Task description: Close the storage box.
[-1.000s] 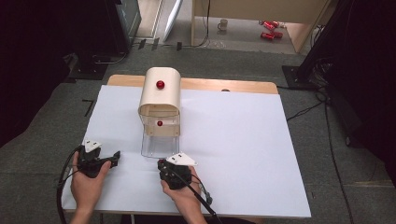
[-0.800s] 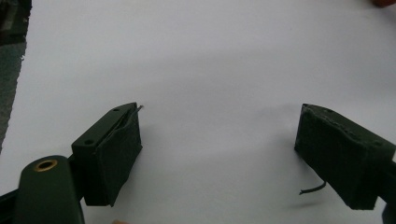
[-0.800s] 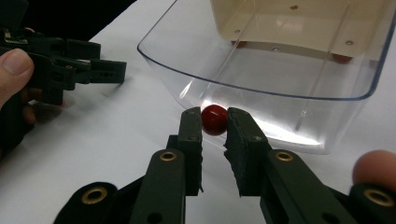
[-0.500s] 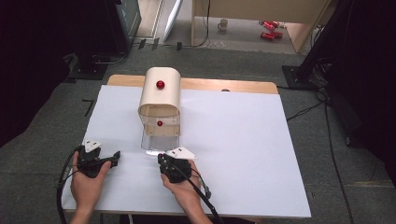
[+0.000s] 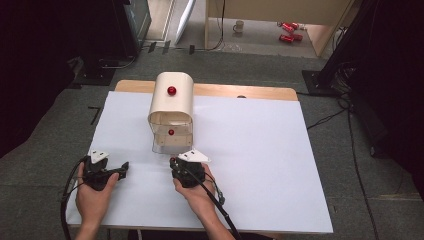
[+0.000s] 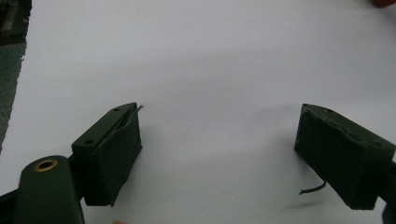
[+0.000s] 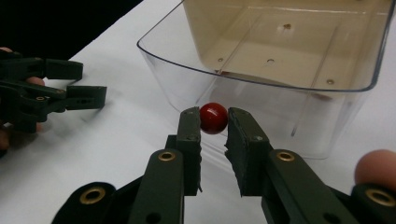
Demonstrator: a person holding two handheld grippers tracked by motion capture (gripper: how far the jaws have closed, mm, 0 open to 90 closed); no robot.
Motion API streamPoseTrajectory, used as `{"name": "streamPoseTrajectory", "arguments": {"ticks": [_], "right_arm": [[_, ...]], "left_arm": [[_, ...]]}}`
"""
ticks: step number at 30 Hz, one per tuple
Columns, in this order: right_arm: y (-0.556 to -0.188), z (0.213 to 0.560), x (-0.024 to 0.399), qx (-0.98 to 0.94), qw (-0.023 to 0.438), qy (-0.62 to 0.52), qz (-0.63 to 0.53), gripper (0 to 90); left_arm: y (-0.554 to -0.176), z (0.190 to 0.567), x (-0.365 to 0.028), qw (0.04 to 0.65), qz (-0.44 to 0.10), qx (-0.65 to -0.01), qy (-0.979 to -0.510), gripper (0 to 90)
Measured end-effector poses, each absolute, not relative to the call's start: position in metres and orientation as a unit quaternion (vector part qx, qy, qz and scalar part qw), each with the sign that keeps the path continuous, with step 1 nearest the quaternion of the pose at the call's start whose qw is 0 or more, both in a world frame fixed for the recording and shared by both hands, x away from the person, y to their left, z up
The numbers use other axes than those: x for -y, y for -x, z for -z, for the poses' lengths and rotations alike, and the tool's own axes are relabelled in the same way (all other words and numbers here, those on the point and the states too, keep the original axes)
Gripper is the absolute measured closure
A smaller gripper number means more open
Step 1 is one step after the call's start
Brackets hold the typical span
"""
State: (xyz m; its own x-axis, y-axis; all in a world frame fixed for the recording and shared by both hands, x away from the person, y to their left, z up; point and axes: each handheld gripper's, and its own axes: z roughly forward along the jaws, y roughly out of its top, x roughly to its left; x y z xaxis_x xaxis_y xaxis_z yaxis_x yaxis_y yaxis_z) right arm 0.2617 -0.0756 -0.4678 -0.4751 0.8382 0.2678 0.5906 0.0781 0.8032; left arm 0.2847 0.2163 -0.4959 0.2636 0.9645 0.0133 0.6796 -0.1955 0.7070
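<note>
A cream housing (image 5: 171,102) with a red knob on top stands at the table's back centre. A clear drawer (image 5: 172,142) (image 7: 280,60) sticks out of its front toward me, and nothing lies in it. My right gripper (image 5: 176,159) (image 7: 214,122) is shut on the small red knob (image 7: 214,117) on the drawer's front wall. Another red knob (image 5: 171,132) shows in the housing's opening. My left gripper (image 5: 121,169) (image 6: 219,154) rests low over the white tabletop at the left, open with nothing between its pads (image 6: 116,154). The left gripper (image 7: 70,93) also appears off to the side in the right gripper view.
A white sheet (image 5: 260,160) covers the table, with a wooden edge (image 5: 240,91) at the back. Cables trail from both grippers toward me. On the floor beyond the table lie a mug (image 5: 239,25) and red cans (image 5: 286,31). Dark stands flank the table.
My right gripper has moved away from me toward the housing with the knob in its jaws, and the clear drawer has slid further in. The left gripper has kept still.
</note>
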Motion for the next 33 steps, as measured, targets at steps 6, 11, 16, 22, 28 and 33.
{"name": "streamPoseTrajectory", "arguments": {"ticks": [6,11,16,22,28,33], "right_arm": [[-0.272,0.466,0.075,-0.725,0.135,-0.494,-0.461,75.8],[-0.28,0.465,0.076,-0.726,0.139,-0.494,-0.458,75.6],[-0.29,0.463,0.081,-0.722,0.145,-0.501,-0.455,76.2],[-0.298,0.463,0.083,-0.721,0.147,-0.504,-0.452,76.2],[-0.305,0.464,0.086,-0.717,0.15,-0.512,-0.449,76.2],[-0.309,0.464,0.09,-0.717,0.15,-0.514,-0.447,75.8]], "left_arm": [[-0.285,0.496,-0.216,0.3,-0.237,-0.559,-0.736,14.4],[-0.285,0.496,-0.216,0.3,-0.237,-0.559,-0.736,14.4],[-0.285,0.496,-0.216,0.3,-0.237,-0.559,-0.736,14.4],[-0.285,0.496,-0.216,0.3,-0.237,-0.559,-0.736,14.4],[-0.285,0.496,-0.216,0.3,-0.237,-0.559,-0.736,14.4],[-0.285,0.496,-0.216,0.3,-0.237,-0.559,-0.736,14.4]]}}
